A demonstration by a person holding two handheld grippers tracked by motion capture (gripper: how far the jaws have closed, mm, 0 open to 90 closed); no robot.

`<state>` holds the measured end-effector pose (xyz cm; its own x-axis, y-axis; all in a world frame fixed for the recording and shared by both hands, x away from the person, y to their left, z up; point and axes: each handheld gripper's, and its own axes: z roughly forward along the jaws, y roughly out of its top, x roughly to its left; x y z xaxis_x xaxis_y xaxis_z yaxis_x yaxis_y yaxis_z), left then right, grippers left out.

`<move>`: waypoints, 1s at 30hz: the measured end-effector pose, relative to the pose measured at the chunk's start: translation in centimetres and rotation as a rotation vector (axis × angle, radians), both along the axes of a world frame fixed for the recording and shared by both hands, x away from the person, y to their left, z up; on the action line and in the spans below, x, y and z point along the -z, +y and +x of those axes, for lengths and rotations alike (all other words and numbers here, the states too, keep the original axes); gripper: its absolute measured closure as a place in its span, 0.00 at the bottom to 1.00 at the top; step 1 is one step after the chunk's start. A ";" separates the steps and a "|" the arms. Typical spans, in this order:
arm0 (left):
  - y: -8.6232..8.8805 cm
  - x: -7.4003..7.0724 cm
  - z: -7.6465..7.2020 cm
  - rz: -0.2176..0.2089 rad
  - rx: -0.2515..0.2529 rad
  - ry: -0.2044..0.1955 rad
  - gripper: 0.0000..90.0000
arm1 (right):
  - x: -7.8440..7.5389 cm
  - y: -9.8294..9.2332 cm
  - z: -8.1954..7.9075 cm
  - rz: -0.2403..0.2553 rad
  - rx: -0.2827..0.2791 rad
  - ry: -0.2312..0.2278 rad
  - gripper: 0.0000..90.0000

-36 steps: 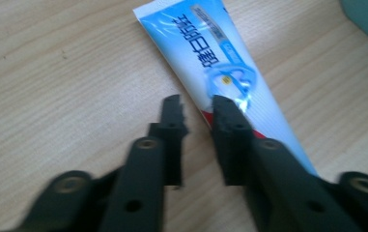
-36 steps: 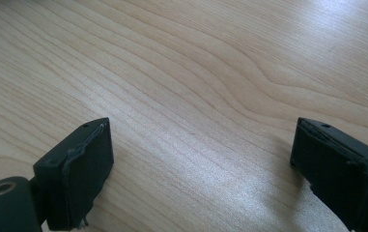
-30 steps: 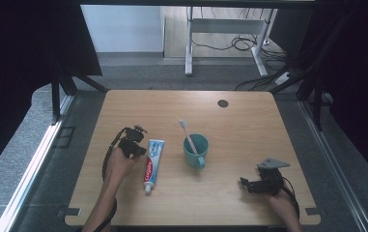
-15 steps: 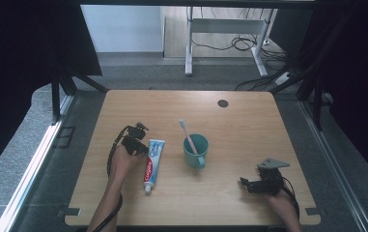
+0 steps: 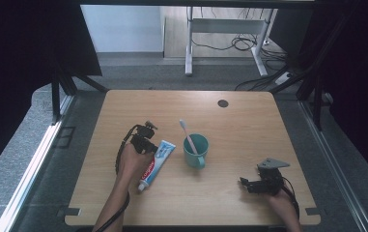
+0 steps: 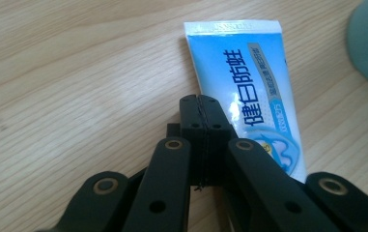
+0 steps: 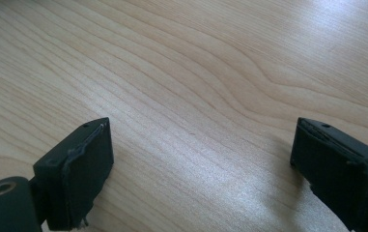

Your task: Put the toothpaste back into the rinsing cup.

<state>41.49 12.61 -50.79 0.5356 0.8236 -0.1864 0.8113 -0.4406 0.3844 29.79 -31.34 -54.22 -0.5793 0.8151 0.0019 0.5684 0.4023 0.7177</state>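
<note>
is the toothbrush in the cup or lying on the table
In the cup. The toothbrush leans inside the teal cup, bristle end sticking up over the rim, beside the toothpaste tube.

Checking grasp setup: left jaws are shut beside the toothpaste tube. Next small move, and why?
Probably open the left gripper first. Its jaws are pressed together with nothing between them, just beside the toothpaste tube, which lies flat on the table. Shut jaws cannot straddle the tube. The right gripper is open, apart from it.

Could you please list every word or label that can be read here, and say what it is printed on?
"健白防蛀", large dark blue characters, on the toothpaste tube.
Smaller lines beside them on the tube: too small to read.
Red lettering on the tube in the high view: too blurred to read.
</note>
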 end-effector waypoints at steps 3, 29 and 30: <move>-0.7 0.0 0.0 0.000 0.022 0.002 1.00 | 0.0 0.0 0.0 0.000 0.000 0.000 0.08; -0.9 -1.9 -2.4 -0.017 0.142 -0.043 0.45 | 0.0 0.0 0.0 -0.001 0.000 0.000 0.08; -0.9 -2.0 -2.5 -0.019 0.143 -0.037 0.42 | 0.0 0.0 0.0 -0.001 0.000 0.000 0.08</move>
